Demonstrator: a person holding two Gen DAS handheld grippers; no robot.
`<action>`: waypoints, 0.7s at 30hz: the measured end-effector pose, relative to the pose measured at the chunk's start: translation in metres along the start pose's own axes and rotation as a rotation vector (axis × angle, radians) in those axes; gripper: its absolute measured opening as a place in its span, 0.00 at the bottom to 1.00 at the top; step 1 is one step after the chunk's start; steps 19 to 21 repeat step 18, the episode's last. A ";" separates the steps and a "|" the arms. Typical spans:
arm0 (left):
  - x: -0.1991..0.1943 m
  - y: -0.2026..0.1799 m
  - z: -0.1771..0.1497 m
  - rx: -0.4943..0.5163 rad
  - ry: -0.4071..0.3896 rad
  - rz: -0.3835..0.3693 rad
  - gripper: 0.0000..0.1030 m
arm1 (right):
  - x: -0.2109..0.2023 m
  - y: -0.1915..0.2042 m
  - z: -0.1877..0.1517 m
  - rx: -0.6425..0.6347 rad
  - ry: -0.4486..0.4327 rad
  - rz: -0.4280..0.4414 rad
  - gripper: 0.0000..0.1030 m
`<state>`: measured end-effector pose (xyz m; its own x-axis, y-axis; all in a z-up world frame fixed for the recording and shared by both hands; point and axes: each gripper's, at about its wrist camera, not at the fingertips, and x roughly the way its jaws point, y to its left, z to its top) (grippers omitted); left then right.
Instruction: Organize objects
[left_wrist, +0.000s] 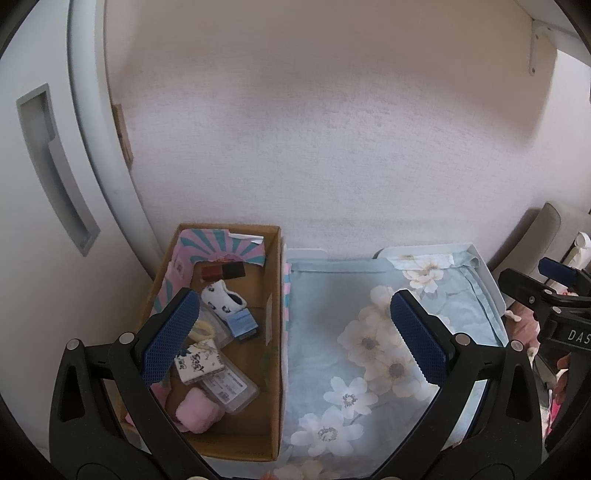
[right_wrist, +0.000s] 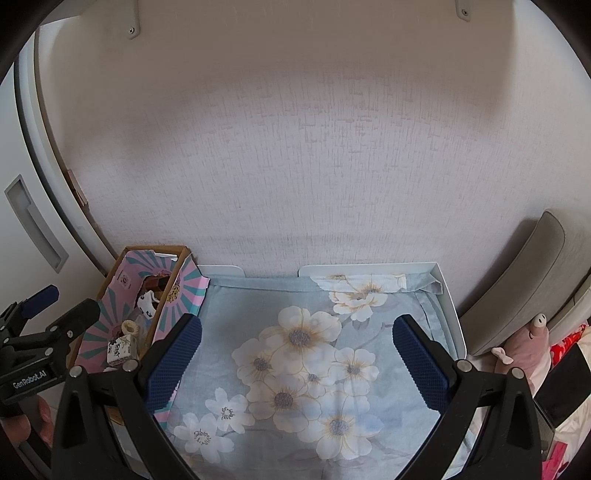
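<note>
Left wrist view. My left gripper (left_wrist: 295, 339) hung with its blue pads (left_wrist: 170, 336) wide apart and nothing between them. At 9 o'clock of the gripper stood the cardboard box (left_wrist: 275, 332), open-topped, against the wall (left_wrist: 332, 129). Inside it lay a white printed sock (left_wrist: 221, 297), a blue packet (left_wrist: 242, 323), a floral pouch (left_wrist: 199, 360), a clear packet (left_wrist: 231, 391) and a pink soft item (left_wrist: 195, 410); a red-and-black block (left_wrist: 223, 272) sat at the box's 12 o'clock end. The floral cloth (left_wrist: 369, 369) covered a white tray (left_wrist: 491, 291) touching the box's 3 o'clock side. My right gripper (left_wrist: 554, 295) showed at 3 o'clock.

Right wrist view. My right gripper (right_wrist: 297, 362) also stood spread and empty above the floral cloth (right_wrist: 306, 369). The cardboard box (right_wrist: 110, 273) lay at 9 o'clock, my left gripper (right_wrist: 48, 314) beyond it. A pink plush toy (right_wrist: 528, 350) rested at 3 o'clock, beside the tray.
</note>
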<state>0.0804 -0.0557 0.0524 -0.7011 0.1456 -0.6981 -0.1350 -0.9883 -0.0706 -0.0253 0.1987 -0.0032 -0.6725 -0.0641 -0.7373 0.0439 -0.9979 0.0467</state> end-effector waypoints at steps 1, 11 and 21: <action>0.000 0.000 0.000 -0.002 -0.002 0.000 1.00 | 0.000 0.000 0.000 0.001 0.000 0.000 1.00; -0.004 -0.004 0.001 -0.001 -0.025 -0.030 1.00 | -0.001 0.000 0.003 -0.001 -0.004 0.001 1.00; -0.004 -0.003 0.000 -0.002 -0.046 -0.020 1.00 | -0.001 0.000 0.004 0.003 0.000 0.001 1.00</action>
